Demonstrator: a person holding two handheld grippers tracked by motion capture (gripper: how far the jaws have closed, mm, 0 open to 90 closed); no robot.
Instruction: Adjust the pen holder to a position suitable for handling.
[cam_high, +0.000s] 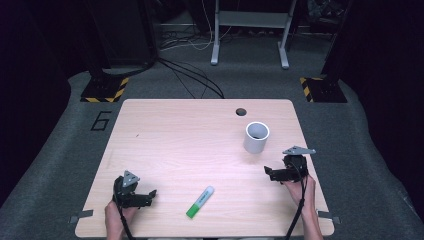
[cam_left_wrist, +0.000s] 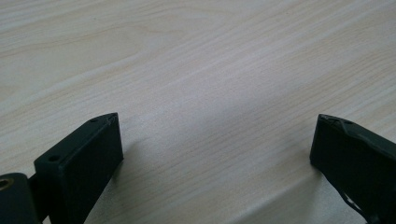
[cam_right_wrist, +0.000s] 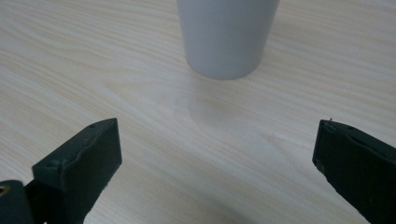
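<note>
Tongs on both sides are spread wide and hold nothing: the left tongs (cam_high: 152, 193) rest low at the near left of the bench, and the right tongs (cam_high: 266, 172) rest at the near right. The green highlighter pen with a white cap (cam_high: 200, 202) lies flat on the light wood-grain bench (cam_high: 175, 135), near the front edge, between the two tongs and apart from both. The white cylindrical plastic cup (cam_high: 256, 137) stands upright just beyond the right tongs, not touched by them.

Progress is judged to be at the very start. Nothing has been gripped, the pen is untouched, and the cup interior appears empty as far as can be seen from above. If the pen is meant for the cup, pickup, carry and release are all left to be done.

From the high view, the full layout and the pen's position are given. In the right gripper view, the lower wall of the cup (cam_right_wrist: 226, 37) is seen directly ahead between the spread jaws, so alignment with the cup is confirmed there. In the left gripper view, bare bench surface (cam_left_wrist: 210, 70) is seen between the jaws.
</note>
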